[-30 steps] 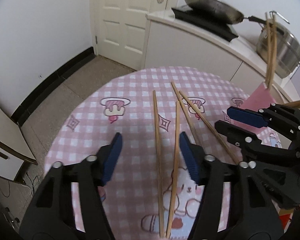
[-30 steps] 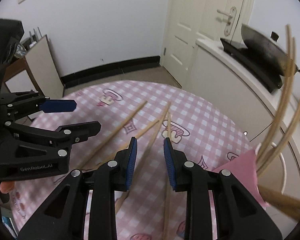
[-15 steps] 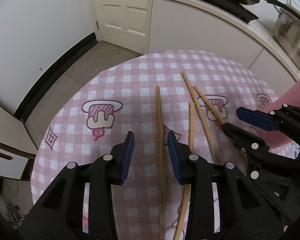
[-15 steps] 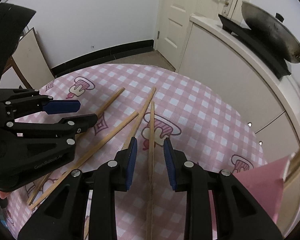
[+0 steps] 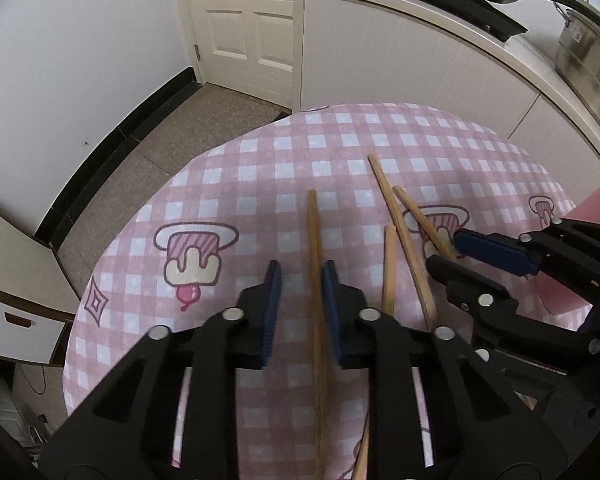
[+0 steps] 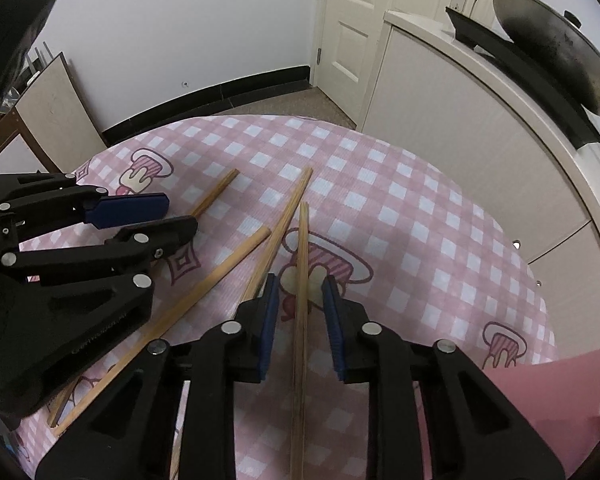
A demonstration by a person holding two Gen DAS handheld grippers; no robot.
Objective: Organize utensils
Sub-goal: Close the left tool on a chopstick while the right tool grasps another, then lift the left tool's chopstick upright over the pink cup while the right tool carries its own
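Note:
Several wooden chopsticks lie loose on the round table's pink checked cloth [image 5: 260,168]. My left gripper [image 5: 300,276] hangs low over one chopstick [image 5: 313,224], which runs between its closing jaws. That stick lies against the right pad, and a gap remains at the left pad. My right gripper [image 6: 298,280] straddles another chopstick [image 6: 302,240], its jaws closing with a gap on both sides. Two more chopsticks [image 6: 228,268] [image 6: 286,216] lie between the grippers. Each view also catches the other gripper: the right gripper [image 5: 444,250] and the left gripper [image 6: 182,214].
A pink object [image 6: 560,400] sits at the table's right edge. Behind the table runs a white counter [image 5: 420,40] with a wok [image 6: 552,40] and a steel pot [image 5: 588,48]. A white door [image 5: 248,20] and bare floor [image 5: 188,120] lie beyond the far-left edge.
Both grippers came down closer to the cloth. The left jaws narrowed a lot, from around two chopsticks to around one. The right jaws narrowed slightly.

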